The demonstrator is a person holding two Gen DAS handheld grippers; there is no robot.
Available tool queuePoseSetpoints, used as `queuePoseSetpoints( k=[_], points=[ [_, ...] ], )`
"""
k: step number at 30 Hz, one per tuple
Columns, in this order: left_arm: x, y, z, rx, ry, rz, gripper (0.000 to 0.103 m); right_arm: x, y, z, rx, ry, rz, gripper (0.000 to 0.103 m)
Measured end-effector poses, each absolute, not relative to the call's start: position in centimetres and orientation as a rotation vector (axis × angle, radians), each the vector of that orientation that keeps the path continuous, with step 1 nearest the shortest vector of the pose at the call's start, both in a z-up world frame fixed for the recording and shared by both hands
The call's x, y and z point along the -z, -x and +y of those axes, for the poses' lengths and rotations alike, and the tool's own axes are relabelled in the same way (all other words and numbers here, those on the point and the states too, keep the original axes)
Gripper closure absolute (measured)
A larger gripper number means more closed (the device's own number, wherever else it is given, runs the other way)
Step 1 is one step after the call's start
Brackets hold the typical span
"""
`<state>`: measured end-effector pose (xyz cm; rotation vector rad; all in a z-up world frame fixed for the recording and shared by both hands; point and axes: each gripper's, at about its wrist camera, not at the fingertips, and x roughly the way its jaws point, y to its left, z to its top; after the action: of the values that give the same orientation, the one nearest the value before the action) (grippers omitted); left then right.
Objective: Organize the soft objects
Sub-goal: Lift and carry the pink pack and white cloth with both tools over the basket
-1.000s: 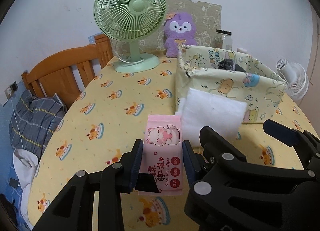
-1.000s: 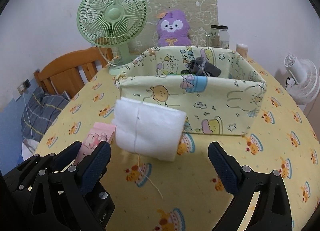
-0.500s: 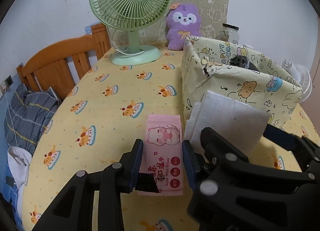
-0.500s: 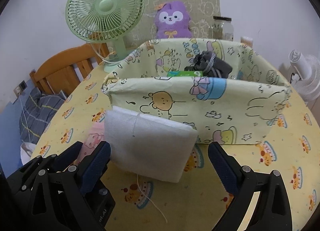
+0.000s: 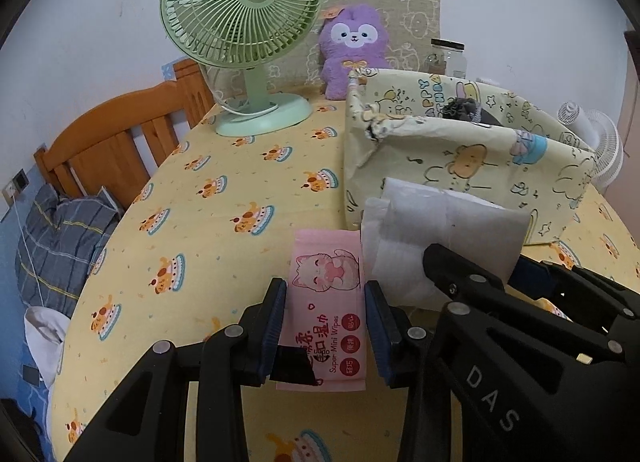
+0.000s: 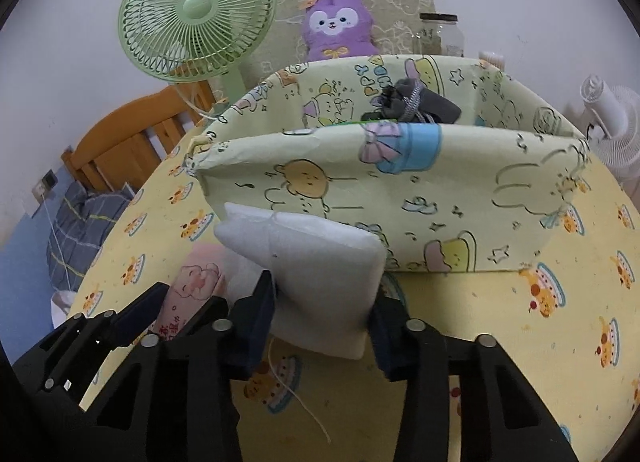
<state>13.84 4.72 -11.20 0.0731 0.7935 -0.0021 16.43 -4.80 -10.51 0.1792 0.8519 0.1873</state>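
Observation:
A pink wet-wipes pack (image 5: pixel 326 294) lies lengthwise between the fingers of my left gripper (image 5: pixel 326 322), which is shut on it just above the yellow cake-print tablecloth. Beside it to the right, my right gripper (image 6: pixel 324 314) has its jaws closing on a white folded cloth pad (image 6: pixel 320 262); both pads touch its sides and it bulges between them. A loose thread hangs below the pad. The pad stands right against the front wall of a yellow cartoon-print fabric basket (image 6: pixel 400 198). A dark grey item (image 6: pixel 416 104) lies inside the basket.
At the back of the table stand a green desk fan (image 5: pixel 244 22), a purple plush toy (image 5: pixel 354 46) and a glass jar (image 5: pixel 448 58). A white fan (image 6: pixel 612 122) is at the right. Off the table's left edge are a wooden bed frame (image 5: pixel 116 134) and plaid bedding (image 5: pixel 60 238).
The right gripper's wide-open jaws have come together onto the white pad, which now bunches up between them. Both grippers have edged closer to the basket. The left grip on the pink pack is unchanged.

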Motion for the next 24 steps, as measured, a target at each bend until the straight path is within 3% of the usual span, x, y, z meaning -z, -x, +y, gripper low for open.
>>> queuePoseSetpoints(
  k=[10, 24],
  points=[
    [11.1, -12.5, 3.0, 0.022, -0.081, 0.786, 0.063, 10.4, -14.7, -6.6, -0.168, -0.174, 0.846, 0.072],
    [10.9, -10.5, 0.2, 0.069, -0.063, 0.778, 0.063, 9.8, -11.7, -9.4, -0.110, -0.185, 0.832, 0.072]
  ],
)
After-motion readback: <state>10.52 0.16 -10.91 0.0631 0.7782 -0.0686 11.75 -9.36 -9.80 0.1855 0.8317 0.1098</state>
